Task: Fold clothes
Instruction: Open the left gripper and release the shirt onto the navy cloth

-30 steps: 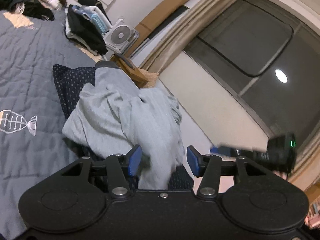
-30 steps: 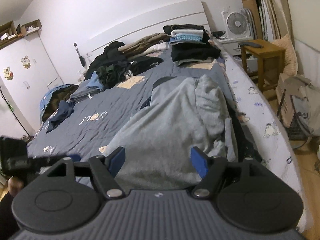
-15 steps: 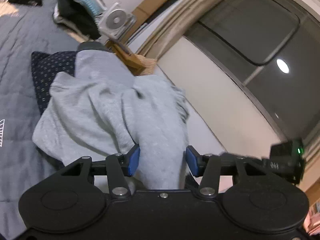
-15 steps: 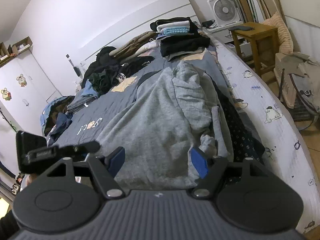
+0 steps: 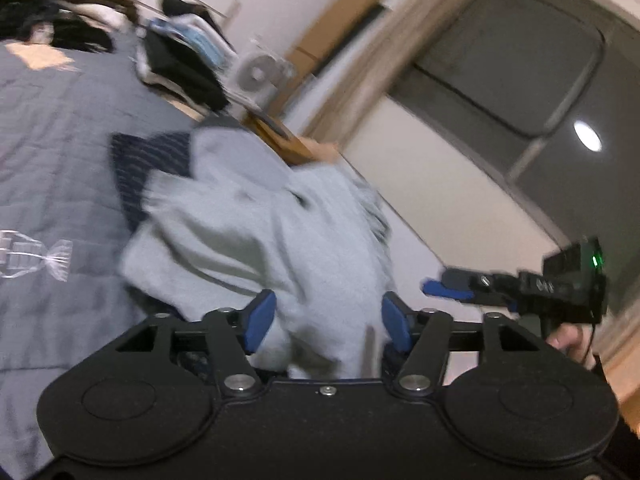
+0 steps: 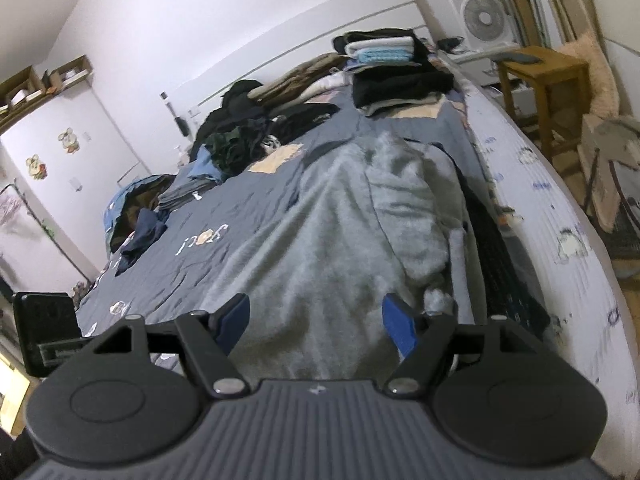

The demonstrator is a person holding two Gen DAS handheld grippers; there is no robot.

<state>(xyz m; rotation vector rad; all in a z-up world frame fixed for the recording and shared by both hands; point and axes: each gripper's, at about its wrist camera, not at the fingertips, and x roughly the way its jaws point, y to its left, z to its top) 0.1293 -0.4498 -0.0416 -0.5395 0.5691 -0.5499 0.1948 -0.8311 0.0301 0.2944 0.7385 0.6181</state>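
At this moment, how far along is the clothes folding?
Done: a folded stack sits by the headboard. In hand: the grey sweatshirt lies rumpled on the bed; the left gripper is opening with cloth between its fingers, the right gripper open over the hem. Left: this fold, plus the loose dark pile.

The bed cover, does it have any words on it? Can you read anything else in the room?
"joci", or close to it: pale letters stitched on the grey-blue bed cover, seen upside down in the right wrist view, so the spelling is unsure.
Small prints along the white mattress side: pictures and marks too small to read.
Stickers on the white wardrobe: pictures, no words.
Left wrist view: blurred, nothing readable.
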